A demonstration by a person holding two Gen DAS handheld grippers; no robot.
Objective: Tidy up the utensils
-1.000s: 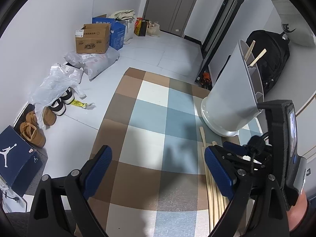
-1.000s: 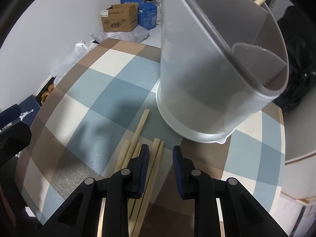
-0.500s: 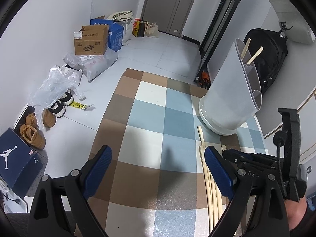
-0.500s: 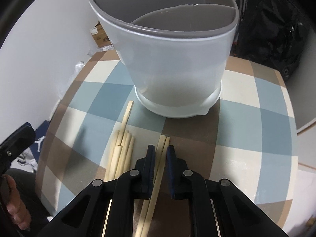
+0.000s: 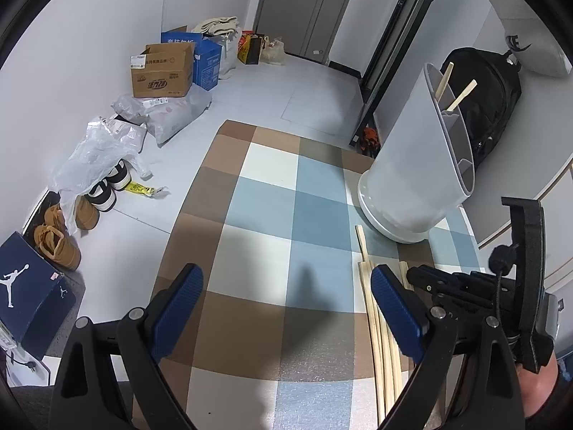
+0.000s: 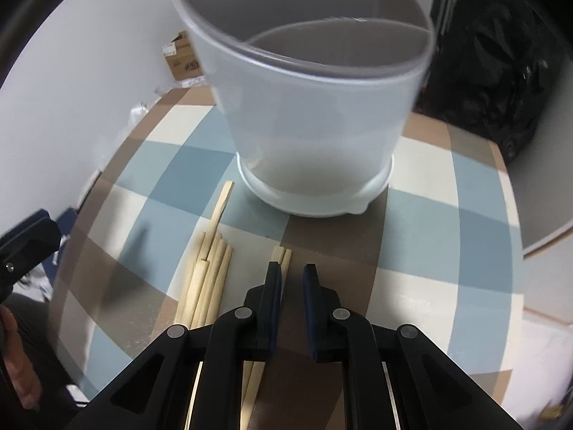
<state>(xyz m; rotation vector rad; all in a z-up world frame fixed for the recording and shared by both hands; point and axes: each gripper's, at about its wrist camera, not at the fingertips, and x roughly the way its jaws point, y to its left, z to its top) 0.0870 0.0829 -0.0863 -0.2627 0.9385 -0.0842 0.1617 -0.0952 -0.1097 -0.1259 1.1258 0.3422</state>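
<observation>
Right wrist view: right claw (image 6: 292,279) has just been closing, now narrow, nothing seen clamped. Chopstick pair (image 6: 281,256) lies under its left finger, long axis along the claw, short of the holder (image 6: 311,136). Left claw (image 5: 286,308) wide open, farther away.

Pale walls (image 5: 89,36) meet a grey tiled floor (image 5: 286,89), with a grey door (image 5: 304,3) at the far end. Boxes (image 5: 163,70), bags (image 5: 168,114) and shoes (image 5: 107,186) line the left wall; a black backpack (image 5: 490,107) leans beyond the checked worktop (image 5: 258,243).
</observation>
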